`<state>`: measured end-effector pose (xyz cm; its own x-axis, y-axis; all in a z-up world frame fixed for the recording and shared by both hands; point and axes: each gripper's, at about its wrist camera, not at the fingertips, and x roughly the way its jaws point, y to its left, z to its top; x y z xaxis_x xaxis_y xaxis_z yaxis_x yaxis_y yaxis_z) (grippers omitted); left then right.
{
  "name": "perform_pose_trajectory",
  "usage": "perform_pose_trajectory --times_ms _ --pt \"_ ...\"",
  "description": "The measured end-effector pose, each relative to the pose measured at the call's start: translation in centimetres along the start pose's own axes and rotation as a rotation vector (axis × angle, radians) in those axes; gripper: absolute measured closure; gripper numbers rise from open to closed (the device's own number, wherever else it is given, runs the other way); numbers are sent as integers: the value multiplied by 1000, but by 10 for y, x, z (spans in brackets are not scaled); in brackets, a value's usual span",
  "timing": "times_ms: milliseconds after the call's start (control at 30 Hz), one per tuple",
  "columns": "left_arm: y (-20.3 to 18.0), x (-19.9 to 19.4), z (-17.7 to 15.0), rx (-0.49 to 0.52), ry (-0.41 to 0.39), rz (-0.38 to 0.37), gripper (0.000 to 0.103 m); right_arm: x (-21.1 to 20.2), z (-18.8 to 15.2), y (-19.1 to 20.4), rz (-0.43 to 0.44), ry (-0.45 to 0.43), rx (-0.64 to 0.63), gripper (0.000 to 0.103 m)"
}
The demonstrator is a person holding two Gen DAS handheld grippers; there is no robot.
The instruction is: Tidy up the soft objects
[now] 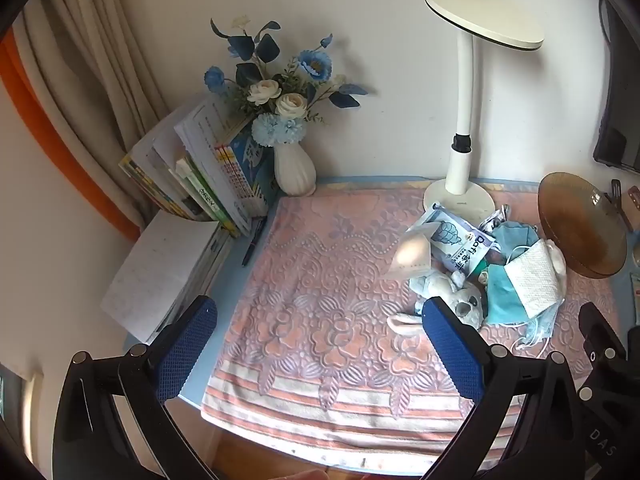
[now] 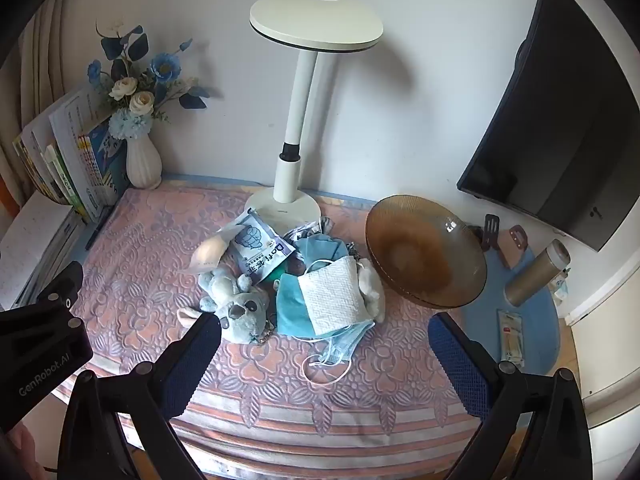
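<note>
With both the left gripper and the right gripper spread wide and empty, I'd reach first for the plush koala at the heap's seven o'clock edge, beside the amber bowl.

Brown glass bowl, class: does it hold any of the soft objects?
No. The brown glass bowl is empty; the plush koala and masks lie on the cloth beside it.
</note>
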<state>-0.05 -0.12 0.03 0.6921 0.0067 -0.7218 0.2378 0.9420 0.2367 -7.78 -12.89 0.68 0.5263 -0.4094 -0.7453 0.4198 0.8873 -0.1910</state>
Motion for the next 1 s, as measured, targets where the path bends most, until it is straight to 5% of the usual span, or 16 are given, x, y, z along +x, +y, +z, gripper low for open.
perform_pose_trajectory --times_ms 1000 --pt "-2 0 2 -1 -7 -22 1 6 -4 6 26 15 15 0"
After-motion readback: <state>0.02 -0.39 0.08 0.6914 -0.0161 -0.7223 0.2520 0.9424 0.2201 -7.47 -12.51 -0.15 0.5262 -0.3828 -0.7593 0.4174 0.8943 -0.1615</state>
